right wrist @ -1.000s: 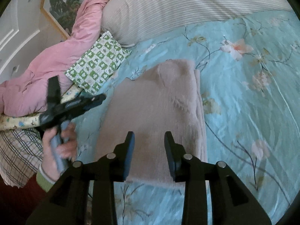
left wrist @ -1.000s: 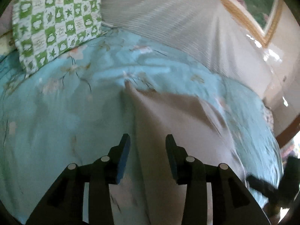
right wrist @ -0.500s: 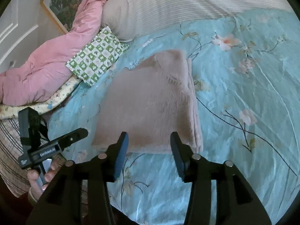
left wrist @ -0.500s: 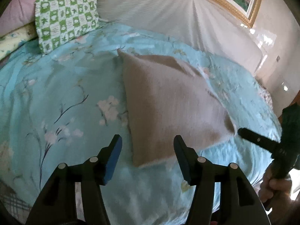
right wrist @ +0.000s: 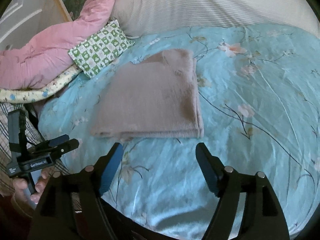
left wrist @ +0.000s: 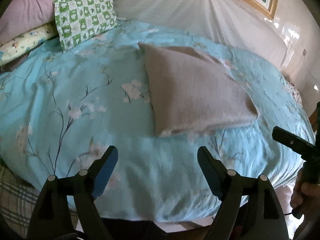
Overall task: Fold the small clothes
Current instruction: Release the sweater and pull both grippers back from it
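The folded beige garment [right wrist: 152,98] lies flat on the light blue floral bedspread [right wrist: 250,104], roughly in the middle of the bed, its layered folded edge facing me and its neat stacked side edge on my right. In my left wrist view the same garment [left wrist: 192,90] sits up and to the right of centre, one corner pointing toward the pillows.

My right gripper [right wrist: 159,156] hangs just short of the garment's near edge, jaws spread wide and holding nothing; the tip of the left-hand finger sits close to that edge, though I cannot tell whether it touches. My left gripper [left wrist: 158,160] is also spread wide and empty, hovering over bare bedspread [left wrist: 80,100] a little back from the garment's near corner.

Each camera catches the other tool: the left gripper shows at the lower left of the right wrist view, held in my left hand [right wrist: 26,188].

Farther out, a green-and-white checked pillow [right wrist: 100,48] rests beside a bunched pink quilt [right wrist: 50,48], with a large pale striped pillow [right wrist: 200,6] along the head of the bed.
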A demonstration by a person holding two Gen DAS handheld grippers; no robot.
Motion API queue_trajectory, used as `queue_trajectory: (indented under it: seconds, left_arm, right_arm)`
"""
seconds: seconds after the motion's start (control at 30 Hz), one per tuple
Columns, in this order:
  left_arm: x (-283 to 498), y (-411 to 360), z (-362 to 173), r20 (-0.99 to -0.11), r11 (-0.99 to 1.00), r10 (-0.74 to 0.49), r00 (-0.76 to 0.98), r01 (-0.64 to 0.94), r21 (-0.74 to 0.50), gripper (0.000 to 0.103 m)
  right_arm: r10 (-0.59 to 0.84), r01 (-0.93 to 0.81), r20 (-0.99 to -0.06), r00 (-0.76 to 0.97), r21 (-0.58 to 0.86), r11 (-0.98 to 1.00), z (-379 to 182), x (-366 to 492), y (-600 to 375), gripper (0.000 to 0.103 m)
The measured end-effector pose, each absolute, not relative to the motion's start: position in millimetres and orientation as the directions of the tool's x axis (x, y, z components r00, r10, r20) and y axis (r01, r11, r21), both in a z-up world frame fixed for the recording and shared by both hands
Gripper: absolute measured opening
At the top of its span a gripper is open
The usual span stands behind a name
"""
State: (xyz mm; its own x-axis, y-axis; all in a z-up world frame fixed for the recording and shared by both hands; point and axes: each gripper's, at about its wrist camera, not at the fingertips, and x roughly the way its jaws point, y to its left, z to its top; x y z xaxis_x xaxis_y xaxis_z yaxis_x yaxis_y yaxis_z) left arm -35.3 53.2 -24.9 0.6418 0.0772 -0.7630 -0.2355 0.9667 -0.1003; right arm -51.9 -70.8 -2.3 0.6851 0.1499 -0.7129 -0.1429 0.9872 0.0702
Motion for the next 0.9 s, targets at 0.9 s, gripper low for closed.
queue_trajectory:
  seconds: [0.9]
  left_arm:
    - [-6,44,-22,-0.765,0.973,0.196,0.613,-0.221,0.071,0.093]
  right_arm:
    - [0.127,-0.195,-0.736,0.666,-0.007,0.981,-10,-27,-49,0.097]
